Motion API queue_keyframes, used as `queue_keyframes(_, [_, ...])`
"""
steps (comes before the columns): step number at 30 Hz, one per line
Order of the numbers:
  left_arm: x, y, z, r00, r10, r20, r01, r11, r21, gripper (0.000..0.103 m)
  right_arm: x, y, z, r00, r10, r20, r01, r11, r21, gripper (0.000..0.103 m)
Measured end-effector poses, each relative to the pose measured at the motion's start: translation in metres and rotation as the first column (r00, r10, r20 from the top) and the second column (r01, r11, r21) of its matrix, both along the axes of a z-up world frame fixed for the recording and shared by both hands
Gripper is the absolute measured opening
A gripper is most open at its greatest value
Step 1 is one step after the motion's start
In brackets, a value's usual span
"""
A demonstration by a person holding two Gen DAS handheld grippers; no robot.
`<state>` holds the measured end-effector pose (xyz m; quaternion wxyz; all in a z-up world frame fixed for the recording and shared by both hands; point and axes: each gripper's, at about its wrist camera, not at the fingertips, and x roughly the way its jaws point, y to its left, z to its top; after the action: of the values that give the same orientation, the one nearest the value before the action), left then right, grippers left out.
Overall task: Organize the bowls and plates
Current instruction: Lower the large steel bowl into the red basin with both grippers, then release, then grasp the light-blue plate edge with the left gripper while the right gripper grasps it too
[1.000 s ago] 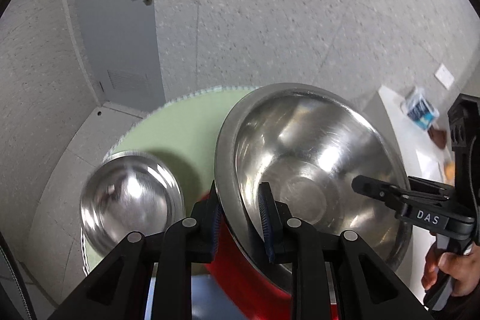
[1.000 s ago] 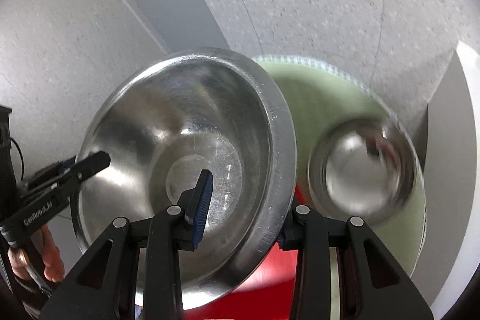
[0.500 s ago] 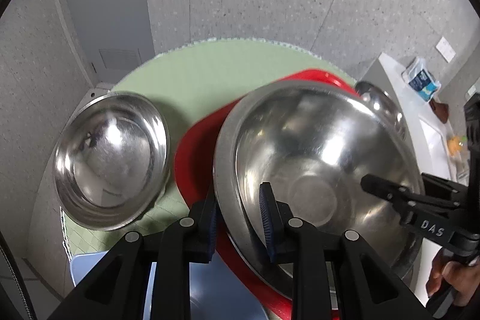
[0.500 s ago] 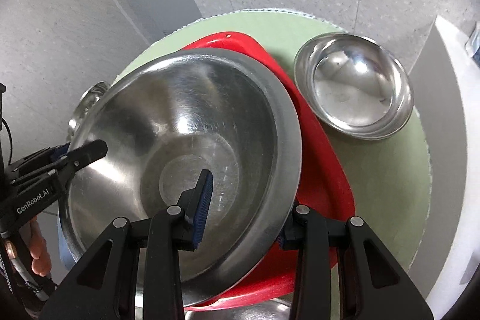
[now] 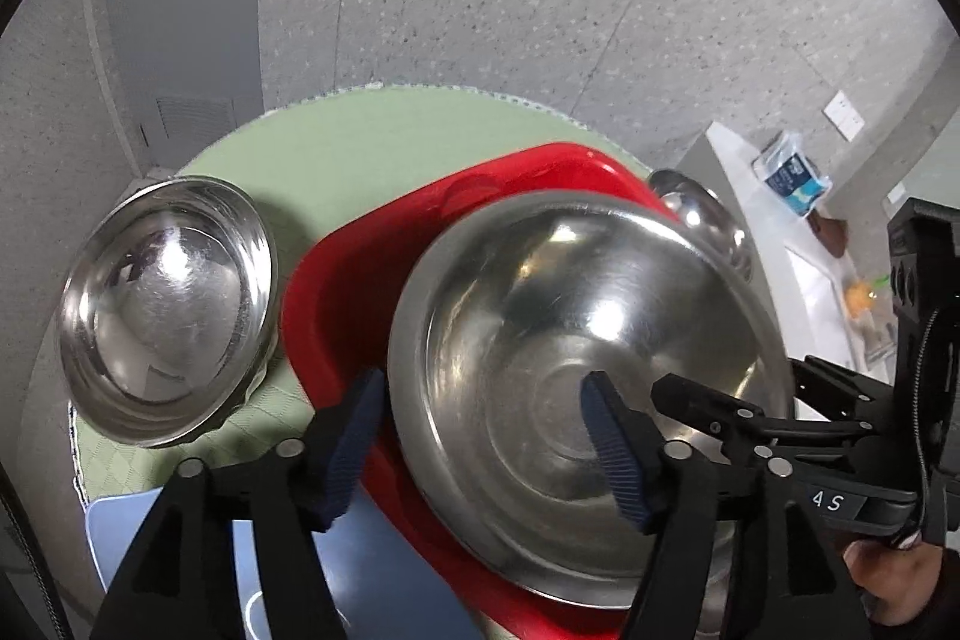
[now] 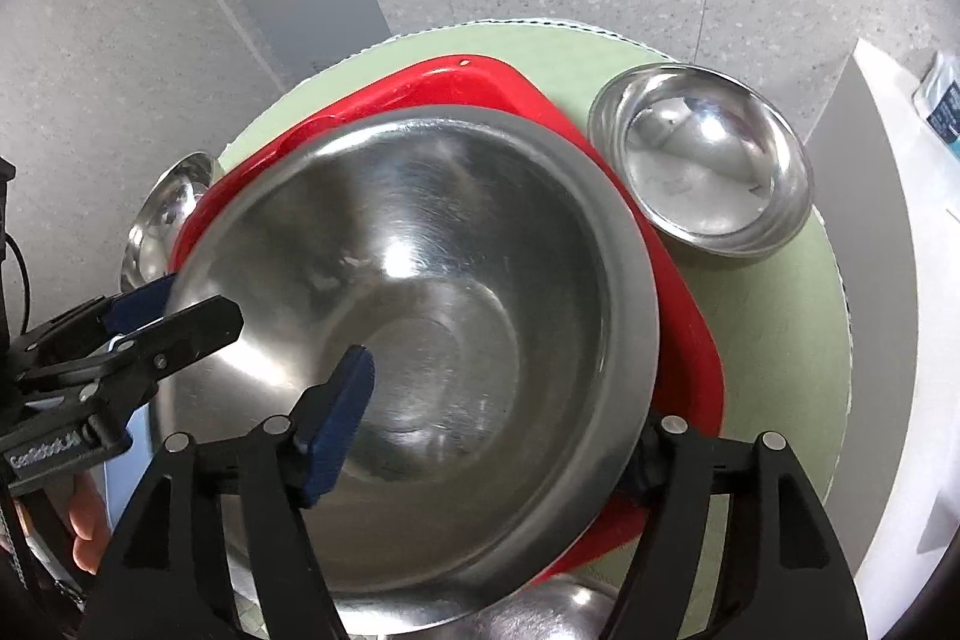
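On red tray, big bowl, left claw released

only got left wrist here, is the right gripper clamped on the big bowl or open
Observer: Open. In the right wrist view, the right gripper straddles the wall of the big bowl with its jaws wide apart, one pad inside and the other outside below the rim.
Operator: ok, whats the steel thing poking out behind the bowl on my right
Observer: A small steel bowl, empty and upright on the green mat, right beside the red tray.
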<state>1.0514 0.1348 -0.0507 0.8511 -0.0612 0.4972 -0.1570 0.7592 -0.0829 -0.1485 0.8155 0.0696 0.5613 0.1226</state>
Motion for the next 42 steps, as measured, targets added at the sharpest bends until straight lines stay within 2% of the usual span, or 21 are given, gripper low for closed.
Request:
queue_keyframes(3, [-0.009, 0.004, 0.007, 0.999, -0.002, 0.033, 0.002, 1.0, -0.008, 0.074, -0.005, -0.002, 0.006, 1.0, -0.006, 0.005, 0.006, 1.0, 0.006, 0.082])
queue_keyframes(6, [-0.022, 0.015, 0.015, 0.998, 0.025, 0.056, -0.025, 1.0, 0.0, 0.074, -0.012, -0.008, 0.014, 0.999, -0.035, 0.019, 0.035, 0.999, 0.002, 0.082])
queue_keyframes(10, [-0.054, 0.047, 0.03, 0.988, 0.108, 0.112, -0.11, 0.994, 0.008, 0.086, -0.036, -0.009, 0.035, 0.996, -0.056, 0.074, 0.055, 0.998, 0.006, 0.083])
queue_keyframes(15, [-0.101, 0.092, 0.03, 0.964, 0.221, 0.151, -0.23, 0.972, 0.049, 0.088, -0.075, 0.016, 0.052, 0.989, -0.028, 0.146, 0.024, 0.999, 0.031, 0.084])
queue_keyframes(20, [-0.14, 0.121, 0.015, 0.946, 0.3, 0.121, -0.31, 0.948, 0.072, 0.088, -0.119, 0.06, 0.049, 0.982, 0.039, 0.184, -0.054, 0.996, 0.077, 0.085])
queue_keyframes(22, [-0.156, 0.13, 0.002, 0.941, 0.324, 0.095, -0.333, 0.939, 0.092, 0.088, -0.133, 0.077, 0.044, 0.978, 0.073, 0.196, -0.087, 0.994, 0.064, 0.085])
queue_keyframes(26, [-0.179, 0.137, -0.021, 0.939, 0.342, 0.044, -0.345, 0.932, 0.11, 0.088, -0.153, 0.108, 0.023, 0.975, 0.151, 0.163, -0.157, 0.987, 0.026, 0.085])
queue_keyframes(30, [-0.191, 0.138, -0.04, 0.943, 0.332, -0.005, -0.329, 0.937, 0.121, 0.085, -0.16, 0.126, 0.002, 0.976, 0.172, 0.133, -0.174, 0.985, 0.004, 0.084])
queue_keyframes(33, [-0.193, 0.135, -0.046, 0.949, 0.313, -0.033, -0.307, 0.944, 0.119, 0.079, -0.159, 0.138, -0.01, 0.969, 0.197, 0.146, -0.19, 0.98, -0.062, 0.083])
queue_keyframes(36, [-0.195, 0.13, -0.05, 0.956, 0.291, -0.045, -0.283, 0.951, 0.122, 0.072, -0.157, 0.146, -0.02, 0.972, 0.197, 0.131, -0.189, 0.979, -0.076, 0.077])
queue_keyframes(38, [-0.19, 0.133, -0.051, 0.96, 0.276, -0.057, -0.268, 0.957, 0.112, 0.055, -0.154, 0.147, -0.022, 0.97, 0.207, 0.125, -0.2, 0.978, -0.066, 0.068])
queue_keyframes(39, [-0.191, 0.134, -0.052, 0.961, 0.268, -0.067, -0.261, 0.961, 0.095, 0.051, -0.154, 0.146, -0.025, 0.971, 0.212, 0.113, -0.207, 0.977, -0.054, 0.059])
queue_keyframes(40, [-0.19, 0.134, -0.052, 0.963, 0.261, -0.073, -0.256, 0.964, 0.07, 0.041, -0.153, 0.147, -0.026, 0.971, 0.215, 0.104, -0.212, 0.977, -0.038, 0.049])
queue_keyframes(41, [-0.19, 0.134, -0.052, 0.965, 0.25, -0.075, -0.248, 0.968, 0.045, 0.03, -0.153, 0.148, -0.027, 0.97, 0.221, 0.103, -0.22, 0.975, -0.025, 0.046])
queue_keyframes(42, [-0.19, 0.134, -0.052, 0.968, 0.24, -0.073, -0.238, 0.971, 0.033, 0.026, -0.154, 0.15, -0.026, 0.967, 0.232, 0.104, -0.23, 0.973, -0.027, 0.039])
